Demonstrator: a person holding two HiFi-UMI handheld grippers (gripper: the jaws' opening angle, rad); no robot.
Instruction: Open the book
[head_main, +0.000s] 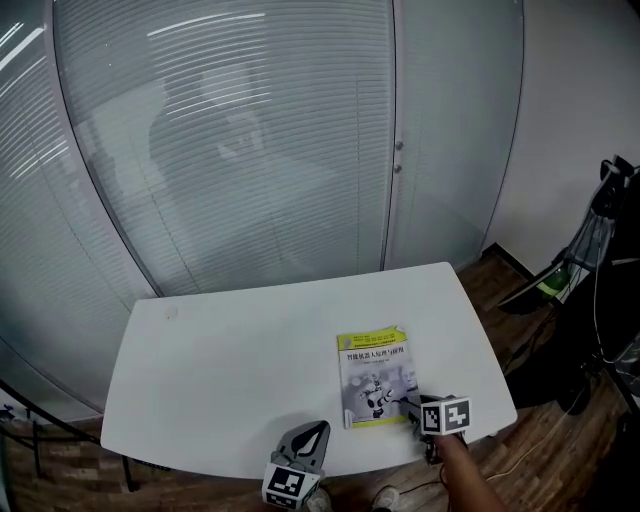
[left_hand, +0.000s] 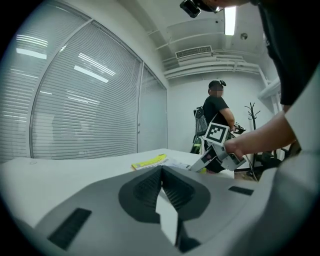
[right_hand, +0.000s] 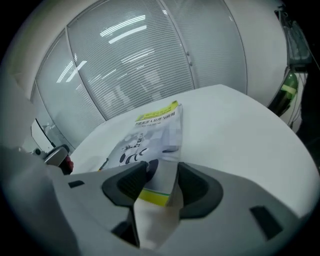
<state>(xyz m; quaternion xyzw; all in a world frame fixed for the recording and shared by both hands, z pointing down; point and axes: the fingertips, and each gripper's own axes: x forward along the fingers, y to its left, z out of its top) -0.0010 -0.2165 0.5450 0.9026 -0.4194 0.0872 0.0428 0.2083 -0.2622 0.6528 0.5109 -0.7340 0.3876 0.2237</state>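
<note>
The book lies closed and flat on the white table, right of centre, with a grey cover and a yellow-green band at its far end. My right gripper is at the book's near right corner and points down at it. In the right gripper view the jaws of this gripper stand apart, with the near edge of the book in the gap. My left gripper sits at the table's front edge, left of the book, and its jaws meet. From there the book and the right gripper show ahead.
A curved glass wall with blinds runs behind the table. Dark equipment and cables stand on the wooden floor at the right. A person stands beyond the table, near a coat stand.
</note>
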